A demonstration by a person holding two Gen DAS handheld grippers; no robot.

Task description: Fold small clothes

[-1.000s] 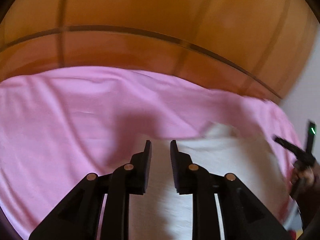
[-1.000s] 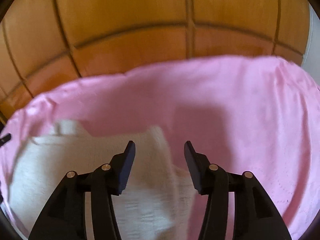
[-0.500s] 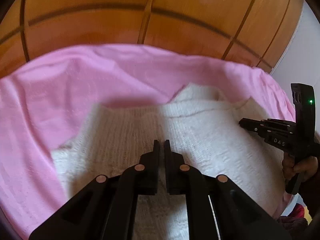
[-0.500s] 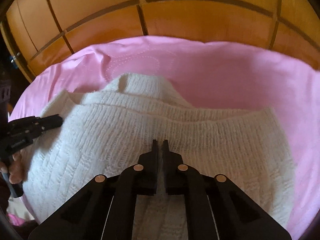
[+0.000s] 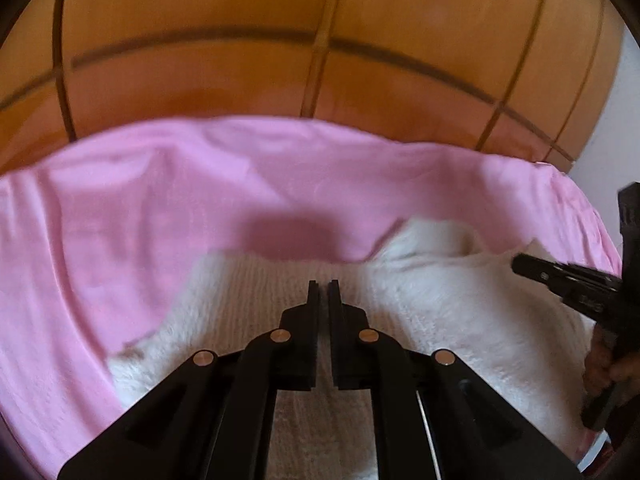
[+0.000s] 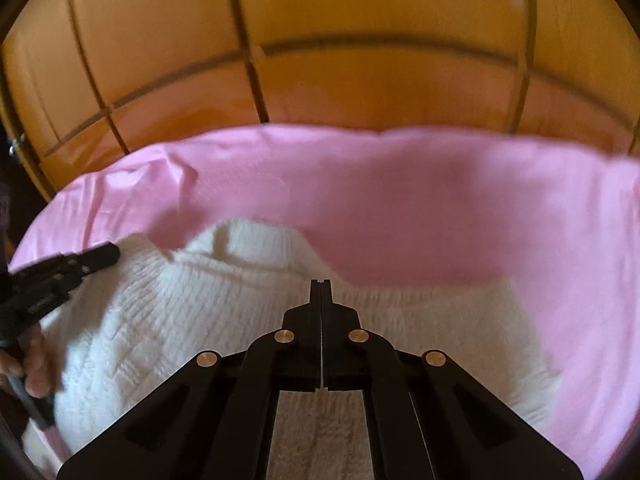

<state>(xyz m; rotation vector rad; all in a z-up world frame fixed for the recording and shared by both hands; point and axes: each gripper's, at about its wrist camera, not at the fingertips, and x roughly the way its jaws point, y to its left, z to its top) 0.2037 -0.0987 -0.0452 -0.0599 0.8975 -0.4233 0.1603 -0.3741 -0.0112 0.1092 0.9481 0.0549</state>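
A white knitted sweater [image 5: 440, 320] lies on a pink sheet [image 5: 140, 208]; it also shows in the right wrist view [image 6: 168, 320]. My left gripper [image 5: 324, 286] hovers over the sweater's left part, its jaws nearly closed with a thin gap and nothing visible between them. My right gripper [image 6: 321, 284] is shut over the sweater's right part, with no cloth seen between the tips. Each gripper appears at the edge of the other's view: the right one [image 5: 560, 280] and the left one [image 6: 72, 264].
Orange wooden panelling [image 5: 320, 60] rises behind the pink sheet [image 6: 440, 200]. A pale wall [image 5: 608, 120] shows at the far right of the left wrist view. The person's hands hold the gripper handles at the frame edges.
Both grippers closed from open over the last second. Both views pulled back and tilted, so the sweater sits lower and nearer in frame than half a second ago.
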